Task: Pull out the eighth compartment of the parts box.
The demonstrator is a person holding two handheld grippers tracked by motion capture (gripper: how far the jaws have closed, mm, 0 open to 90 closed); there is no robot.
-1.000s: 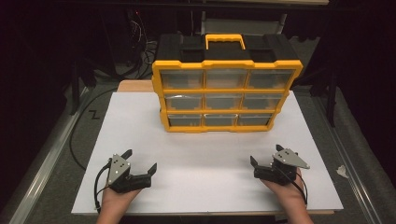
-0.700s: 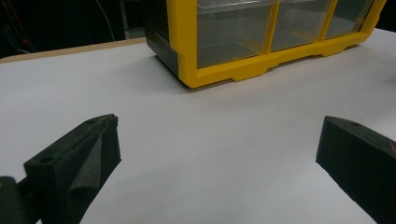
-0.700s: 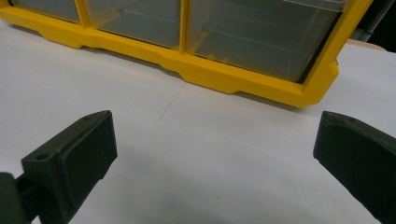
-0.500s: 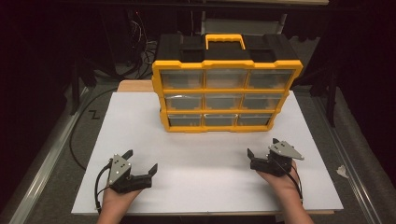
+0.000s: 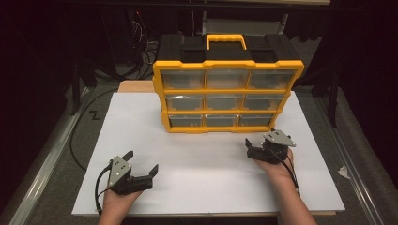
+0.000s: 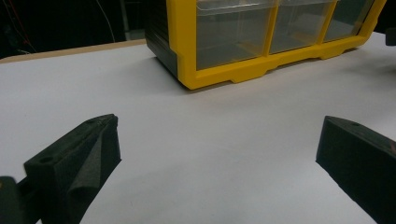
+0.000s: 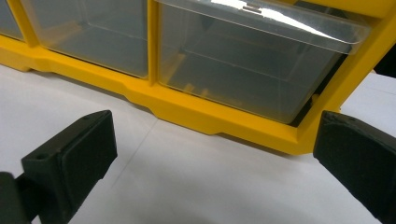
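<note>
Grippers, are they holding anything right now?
No. The left gripper and right gripper are both open and empty on the white board; the right one points at the drawer organizer.

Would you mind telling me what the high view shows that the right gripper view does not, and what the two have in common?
High view alone: the whole organiser with its yellow handle and three rows of drawers, the left gripper with its jaws apart near the front of the white board, and the person's hands. Right gripper view alone: a close look into the bottom right drawer, clear and seemingly empty, between the right gripper jaws, which stand open. Shared: the organiser's yellow frame, the white board and the right gripper.
</note>
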